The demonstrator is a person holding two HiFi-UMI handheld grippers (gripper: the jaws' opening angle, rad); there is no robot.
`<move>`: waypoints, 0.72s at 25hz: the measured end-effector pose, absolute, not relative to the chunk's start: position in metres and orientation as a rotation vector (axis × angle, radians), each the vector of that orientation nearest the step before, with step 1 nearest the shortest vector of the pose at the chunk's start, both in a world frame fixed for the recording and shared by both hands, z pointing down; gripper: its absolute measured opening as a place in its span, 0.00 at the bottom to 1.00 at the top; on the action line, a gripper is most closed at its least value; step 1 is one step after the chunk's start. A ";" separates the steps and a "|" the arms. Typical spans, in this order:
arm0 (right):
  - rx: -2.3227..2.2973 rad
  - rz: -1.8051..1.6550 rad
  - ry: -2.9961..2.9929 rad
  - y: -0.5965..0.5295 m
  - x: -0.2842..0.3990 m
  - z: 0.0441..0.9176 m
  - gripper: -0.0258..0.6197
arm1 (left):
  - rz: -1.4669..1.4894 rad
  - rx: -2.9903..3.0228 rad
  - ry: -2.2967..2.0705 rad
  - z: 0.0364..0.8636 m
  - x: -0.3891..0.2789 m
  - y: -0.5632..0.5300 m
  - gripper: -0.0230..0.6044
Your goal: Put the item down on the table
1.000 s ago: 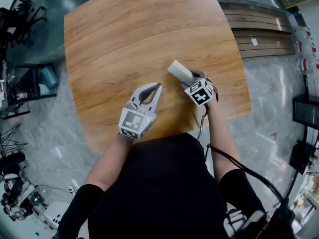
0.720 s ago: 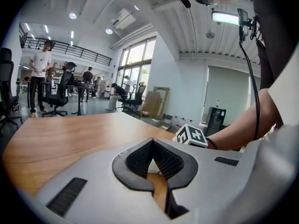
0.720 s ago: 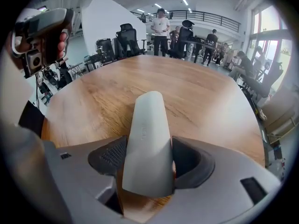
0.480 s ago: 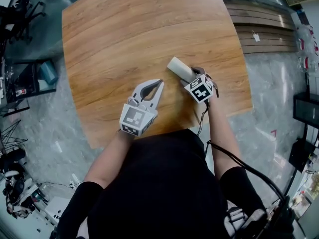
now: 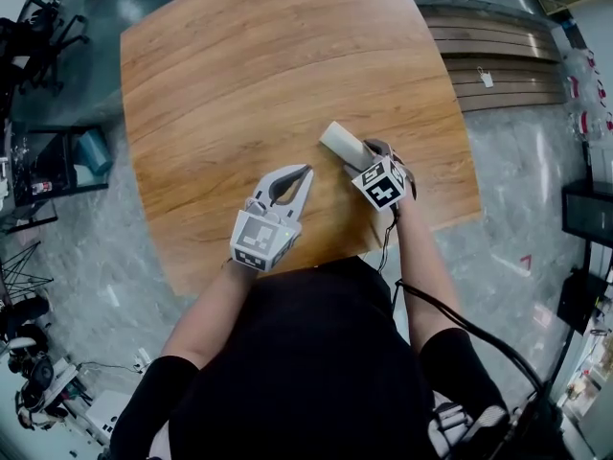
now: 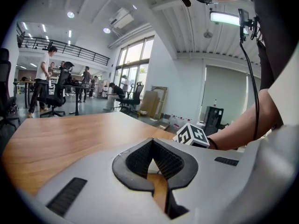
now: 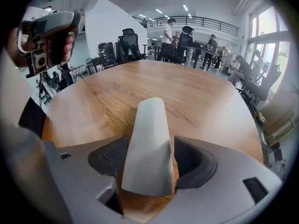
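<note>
The wooden table (image 5: 239,75) is lying under both grippers, and little is changing from half a second ago: each gripper is keeping its place over the near part of the top. The left gripper (image 5: 306,171) is hovering with its jaws pressed together on nothing. The right gripper (image 5: 366,151) is still clamping the pale grey item (image 5: 340,142) between its jaws, the item's far end pointing out low over the wood.
</note>
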State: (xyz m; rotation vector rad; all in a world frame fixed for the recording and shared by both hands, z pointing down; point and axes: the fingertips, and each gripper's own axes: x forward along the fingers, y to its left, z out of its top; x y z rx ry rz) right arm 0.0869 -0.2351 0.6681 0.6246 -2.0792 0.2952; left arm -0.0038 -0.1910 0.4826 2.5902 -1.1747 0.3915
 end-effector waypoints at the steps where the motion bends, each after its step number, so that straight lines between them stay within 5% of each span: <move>1: 0.619 0.295 -2.075 -0.234 0.087 0.669 0.44 | 0.394 2.589 -1.175 0.483 -0.004 -0.190 0.04; 16: 0.946 0.240 -2.404 -0.203 0.070 0.520 0.43 | 0.336 2.621 -1.150 0.464 0.000 -0.182 0.04; 18: 1.034 0.235 -2.480 -0.194 0.066 0.490 0.37 | 0.316 2.633 -1.144 0.459 0.003 -0.179 0.04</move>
